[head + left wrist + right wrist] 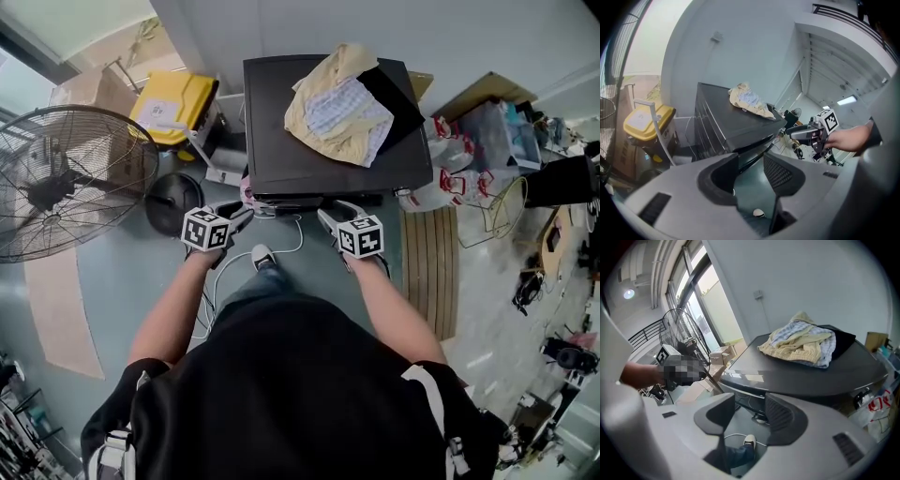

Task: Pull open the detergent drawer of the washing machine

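Both grippers are up in front of the person (291, 394), side by side. Left gripper (240, 214) has its jaws spread, with only floor (141, 281) showing through the gap. Right gripper (330, 217) is the same, jaws apart and holding nothing. Below them are a shoe (262, 255) and a white cable (286, 246).

Both tips sit near the front edge of the washing machine (281, 159), the left one by its left corner, and neither touches it. The machine is a dark box with a glossy front strip (745, 377) — its detergent drawer I cannot pick out in any view. A heap of pale clothes (336, 105) lies on the lid, toward the back.

Room to move: there is open floor in front, with a big fan (56, 183) and a yellow bin (173, 101) to the left. A slatted mat (427, 272) and bags (459, 155) are on the right, and the wall (394, 28) is just behind.
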The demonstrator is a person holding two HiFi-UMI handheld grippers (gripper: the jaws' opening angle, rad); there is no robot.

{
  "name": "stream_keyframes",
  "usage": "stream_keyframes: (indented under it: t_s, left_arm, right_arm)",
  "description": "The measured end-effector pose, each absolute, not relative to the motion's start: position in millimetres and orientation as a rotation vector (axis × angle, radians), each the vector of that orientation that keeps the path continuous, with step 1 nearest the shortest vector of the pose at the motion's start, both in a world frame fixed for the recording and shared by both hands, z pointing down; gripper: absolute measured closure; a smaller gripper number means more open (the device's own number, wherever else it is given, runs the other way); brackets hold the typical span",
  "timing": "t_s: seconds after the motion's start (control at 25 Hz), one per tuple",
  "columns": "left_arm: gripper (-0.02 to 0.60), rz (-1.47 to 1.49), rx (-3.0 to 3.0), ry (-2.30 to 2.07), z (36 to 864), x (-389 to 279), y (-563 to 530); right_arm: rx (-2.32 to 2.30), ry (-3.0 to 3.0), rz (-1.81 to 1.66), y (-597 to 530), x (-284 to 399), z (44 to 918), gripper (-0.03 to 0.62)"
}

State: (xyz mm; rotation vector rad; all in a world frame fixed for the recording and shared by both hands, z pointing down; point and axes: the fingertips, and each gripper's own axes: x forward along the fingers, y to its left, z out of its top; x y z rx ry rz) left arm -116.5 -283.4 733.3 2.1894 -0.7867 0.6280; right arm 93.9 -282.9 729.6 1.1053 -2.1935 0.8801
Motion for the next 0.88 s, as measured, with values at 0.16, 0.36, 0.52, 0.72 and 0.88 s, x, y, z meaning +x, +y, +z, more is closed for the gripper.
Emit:
stream_keyframes:
  t_s: [0.16, 0.36, 0.52, 0.72, 0.88]
  left_arm:
    - [0.408, 0.658, 2.181, -0.765, 746.8, -112.7, -283.9]
    - [0.408, 0.698, 2.18, -0.753, 760.4, -112.3, -288.4]
    - [0.408, 0.712, 2.166, -0.744, 767.7, -112.6, -291.1]
    - [0.41, 0.739, 2.163, -0.717, 782.6, -105.7, -294.3]
    - [0.411, 0.76, 2.16, -0.694, 792.7, -100.6, -295.1]
  right_arm:
    - [1.095, -2.173, 0.905, -285.2, 91.4, 747.8, 0.39]
    - [1.078, -2.157, 0.926, -288.6, 90.5, 767.5, 0.39]
    - [1.065, -2.141, 0.934, -291.7, 91.1, 778.3, 0.39]
    - [1.056, -2.137, 0.955, -296.7, 88.9, 787.4, 0.393]
    - [1.054, -2.136, 0.971, -300.2, 86.2, 793.5, 0.396]
